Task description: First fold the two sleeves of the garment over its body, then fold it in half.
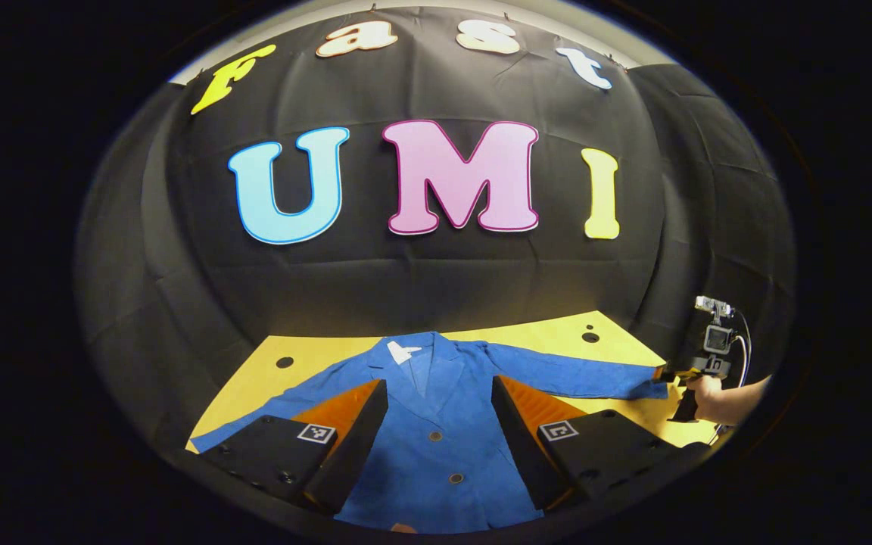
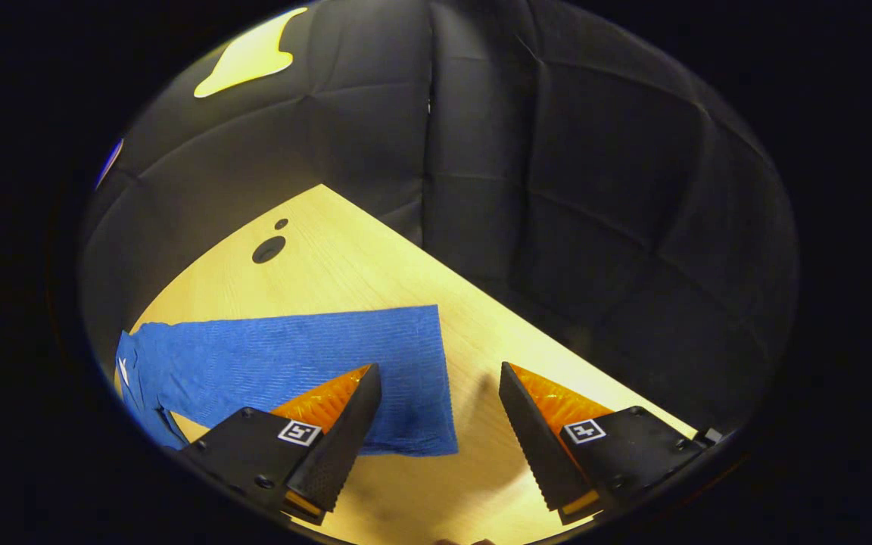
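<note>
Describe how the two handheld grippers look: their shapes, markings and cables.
The left gripper has two wedge-shaped fingers with ribbed inner faces, each on a block bearing a small square black-and-white marker. The right gripper looks alike. In the left gripper view, it carries a small camera on top, with a thin cable looping behind.

bare table (image 2: pixel 406 250) beyond sleeve cuff (image 2: pixel 413 378), booth wall (image 2: pixel 557 189) behind

The jacket (image 1: pixel 436 424) is plain bright blue with a fine ribbed weave, grey buttons (image 1: pixel 434 436) and a white collar label (image 1: pixel 403 352); the surface (image 2: pixel 375 250) is pale yellow wood grain.
</note>
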